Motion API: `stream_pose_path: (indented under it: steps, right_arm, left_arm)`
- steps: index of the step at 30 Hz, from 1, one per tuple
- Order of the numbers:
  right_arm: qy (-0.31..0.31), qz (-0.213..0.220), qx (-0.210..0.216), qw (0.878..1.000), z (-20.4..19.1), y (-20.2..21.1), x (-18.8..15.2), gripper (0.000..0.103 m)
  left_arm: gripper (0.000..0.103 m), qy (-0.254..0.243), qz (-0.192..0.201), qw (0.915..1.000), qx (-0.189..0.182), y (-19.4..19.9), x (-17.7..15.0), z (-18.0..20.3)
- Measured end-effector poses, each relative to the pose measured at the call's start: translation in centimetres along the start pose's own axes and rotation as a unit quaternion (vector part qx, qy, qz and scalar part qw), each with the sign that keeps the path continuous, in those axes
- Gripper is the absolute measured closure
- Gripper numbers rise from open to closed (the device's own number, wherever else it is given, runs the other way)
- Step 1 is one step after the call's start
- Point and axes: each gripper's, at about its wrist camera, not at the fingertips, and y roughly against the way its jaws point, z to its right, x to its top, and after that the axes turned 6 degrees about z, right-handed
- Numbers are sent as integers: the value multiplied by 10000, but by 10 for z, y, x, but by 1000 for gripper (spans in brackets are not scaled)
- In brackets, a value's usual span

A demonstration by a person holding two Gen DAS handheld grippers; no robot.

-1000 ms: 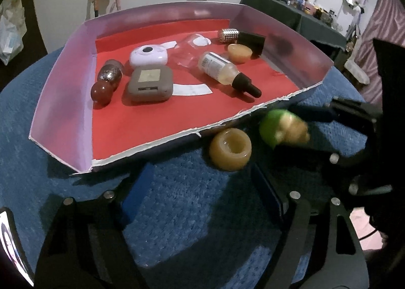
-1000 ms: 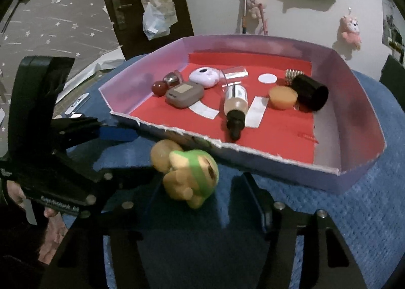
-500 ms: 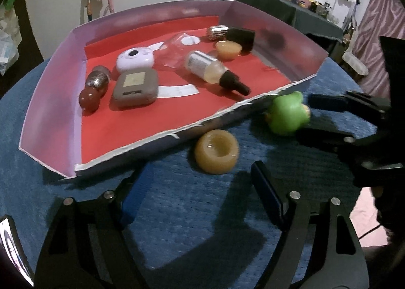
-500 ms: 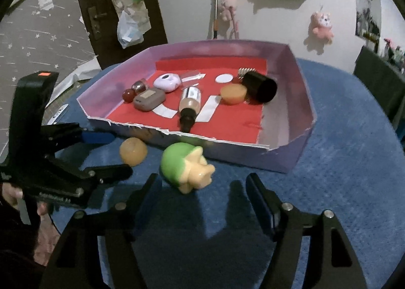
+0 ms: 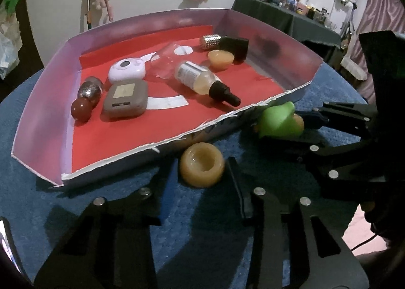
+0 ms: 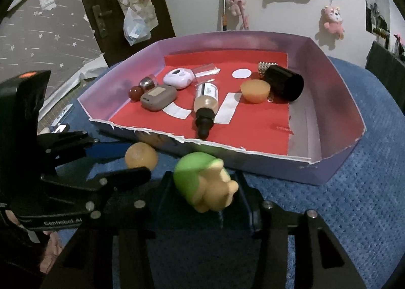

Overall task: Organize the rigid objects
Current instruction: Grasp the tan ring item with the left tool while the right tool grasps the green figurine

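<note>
A lilac-walled tray [image 5: 43, 117] [image 6: 329, 86] with a red floor sits on the blue fabric surface. In front of its torn near wall lies an amber cup [image 5: 202, 167] [image 6: 141, 156], hollow side toward me. My left gripper [image 5: 202, 162] is closing, and its pads touch the cup's two sides. To the right, a green-capped yellow toy figure [image 5: 278, 119] [image 6: 205, 185] sits between the fingers of my right gripper [image 6: 203, 177]. Those jaws are also closing, with both pads against the toy. The two grippers stand close together.
Inside the tray lie a dropper bottle [image 5: 202, 79], a grey case [image 5: 125, 98], a white case [image 5: 126, 71], a red ball [image 5: 81, 109], a black cylinder [image 6: 283, 83] and an amber dome [image 6: 254, 90]. Plush toys hang on the wall behind.
The left jaws went from wide apart to closed against the amber cup. The right jaws narrowed onto the green toy, which now sits closer to the tray's front wall.
</note>
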Motion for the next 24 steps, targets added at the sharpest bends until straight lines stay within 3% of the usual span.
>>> stream_pose_path:
  steps: [3, 24]
  right_arm:
    - [-87, -8, 29, 10000, 0, 0, 0, 53]
    - [-87, 221, 245, 9994, -24, 30, -1, 54]
  left_arm:
    - [67, -116, 28, 9999, 124, -1, -1, 6]
    - [67, 351, 392, 9985, -130, 41, -11, -9]
